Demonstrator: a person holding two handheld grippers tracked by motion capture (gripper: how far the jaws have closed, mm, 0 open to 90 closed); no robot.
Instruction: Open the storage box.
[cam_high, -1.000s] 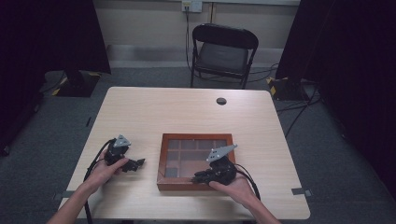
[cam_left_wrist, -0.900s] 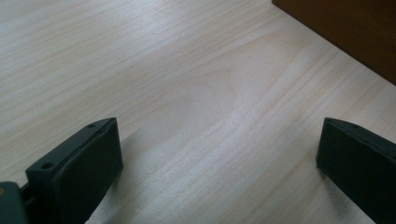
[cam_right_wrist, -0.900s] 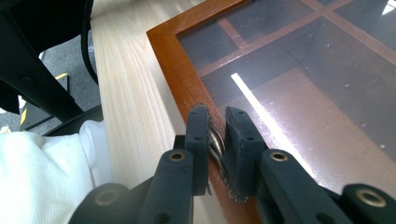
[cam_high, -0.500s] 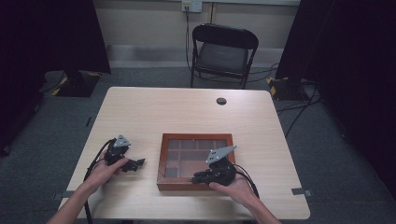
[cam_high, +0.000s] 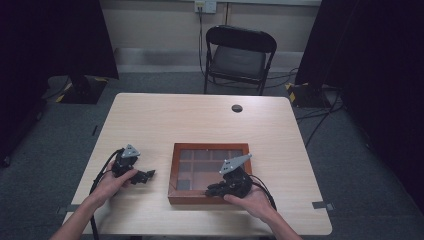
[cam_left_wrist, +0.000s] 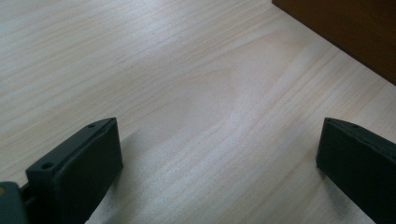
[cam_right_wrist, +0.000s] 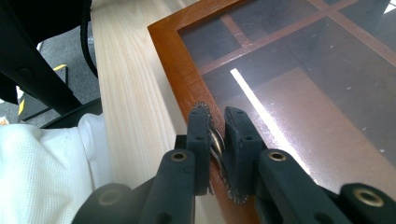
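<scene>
— Any words, labels or numbers to read here?
— None. The wooden box (cam_high: 210, 172), the worktop (cam_high: 200, 120) and the chair (cam_high: 239, 55) carry no legible lettering, brand or sign.

Black folding chair (cam_high: 240, 54) beyond the table (cam_high: 200, 117), wall socket (cam_high: 205, 5), cables on floor (cam_high: 314, 112)

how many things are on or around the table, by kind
hand-held gripper: 2 (left, right)
wooden box with glass lid: 1
metal latch on the box: 1
dark round grommet in the table: 1
folding chair: 1
total: 6
</scene>
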